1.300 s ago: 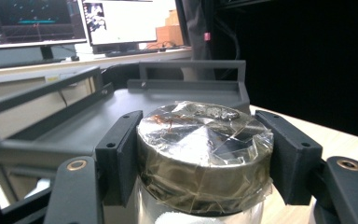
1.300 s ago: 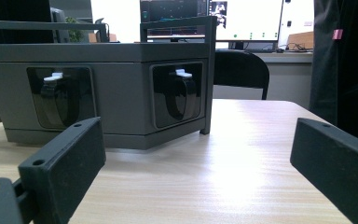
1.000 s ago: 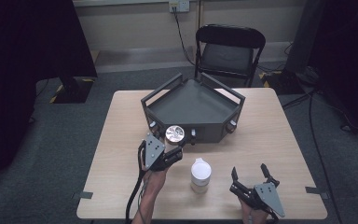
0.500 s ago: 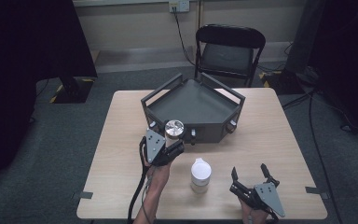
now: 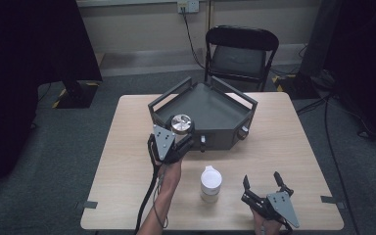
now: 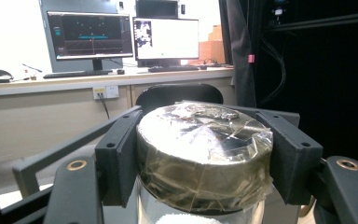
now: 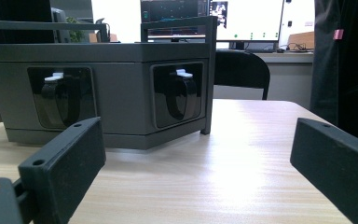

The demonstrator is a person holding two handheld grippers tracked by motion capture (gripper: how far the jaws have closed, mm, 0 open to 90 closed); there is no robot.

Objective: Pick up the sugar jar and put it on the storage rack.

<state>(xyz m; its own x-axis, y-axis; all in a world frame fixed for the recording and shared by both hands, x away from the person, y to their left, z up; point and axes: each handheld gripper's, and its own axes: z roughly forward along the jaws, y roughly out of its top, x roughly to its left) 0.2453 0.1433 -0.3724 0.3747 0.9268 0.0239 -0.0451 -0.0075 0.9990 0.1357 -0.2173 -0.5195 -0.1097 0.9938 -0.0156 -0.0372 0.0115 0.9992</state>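
My left gripper (image 5: 180, 131) is shut on a jar with a shiny foil-wrapped lid (image 5: 181, 123), held in the air at the near-left corner of the dark grey tray box (image 5: 223, 137). In the left gripper view both pads press the sides of the lid (image 6: 204, 149), and clear glass with something white inside (image 6: 182, 218) shows below it. A white lidded bottle (image 5: 210, 182) stands upright on the table between my hands. Over the table's front right my right gripper (image 5: 263, 183) is open and holds nothing. The right gripper view looks between its wide-apart jaws at the tray box (image 7: 112, 84).
The wooden table (image 5: 284, 137) has bare room right of the tray box and along its left side. A black folding chair (image 5: 240, 49) stands behind the far edge. The tray box has two recessed black handles (image 7: 179, 95) on its side walls. Cables trail across the floor at right.
My left gripper has carried the jar up the picture and a little higher, from the open table to the tray box's near-left corner. The right gripper and white bottle have stayed put.
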